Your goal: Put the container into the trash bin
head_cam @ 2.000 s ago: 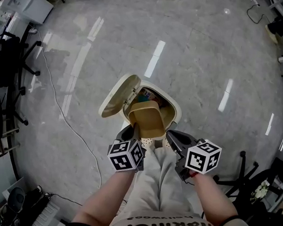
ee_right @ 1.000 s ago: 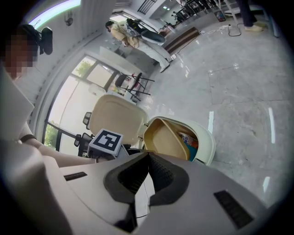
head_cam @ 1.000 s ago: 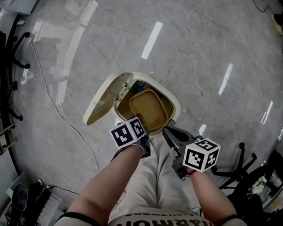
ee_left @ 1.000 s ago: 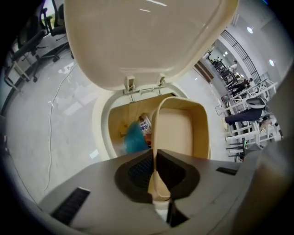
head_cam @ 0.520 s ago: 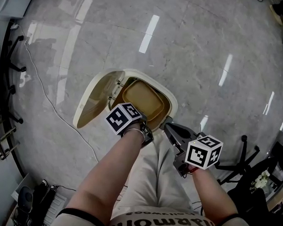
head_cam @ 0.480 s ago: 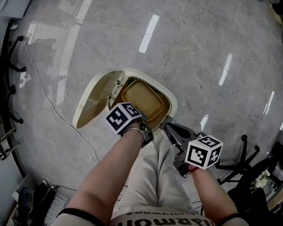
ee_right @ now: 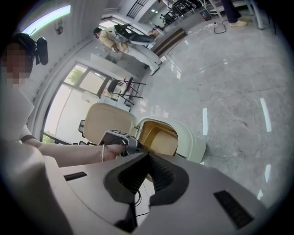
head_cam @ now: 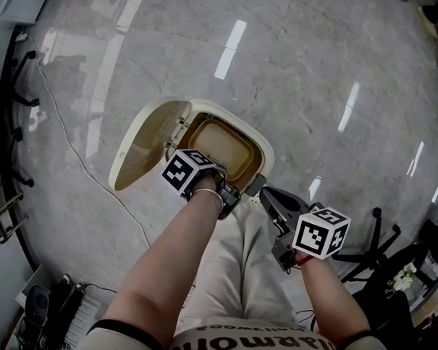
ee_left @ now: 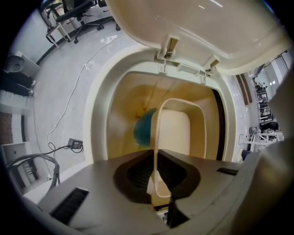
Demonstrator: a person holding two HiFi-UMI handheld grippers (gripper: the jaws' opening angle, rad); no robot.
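Note:
The cream trash bin (head_cam: pixel 262 152) stands on the floor with its lid (head_cam: pixel 142 144) swung open to the left. The tan container (head_cam: pixel 220 143) sits down inside the bin's mouth. My left gripper (head_cam: pixel 220 187) points steeply down over the bin's near edge. In the left gripper view its jaws (ee_left: pixel 156 176) pinch the container's thin rim and are opening; the container (ee_left: pixel 175 133) hangs beside a teal object (ee_left: pixel 144 131) deep in the bin. My right gripper (head_cam: pixel 265 194) hovers just right of the bin. It is shut and empty (ee_right: pixel 147 157), aimed at the bin (ee_right: pixel 192 137).
A white cable (head_cam: pixel 82 157) trails over the marble floor left of the bin. Chair bases stand at the left edge (head_cam: pixel 4 125) and lower right (head_cam: pixel 367 271). The person's legs (head_cam: pixel 243 280) are right behind the bin. A power adapter (ee_left: pixel 73 144) lies on the floor.
The left gripper has sunk and rolled, carrying the container from standing above the bin's mouth down into it. The right gripper stays beside the bin, shifted only slightly.

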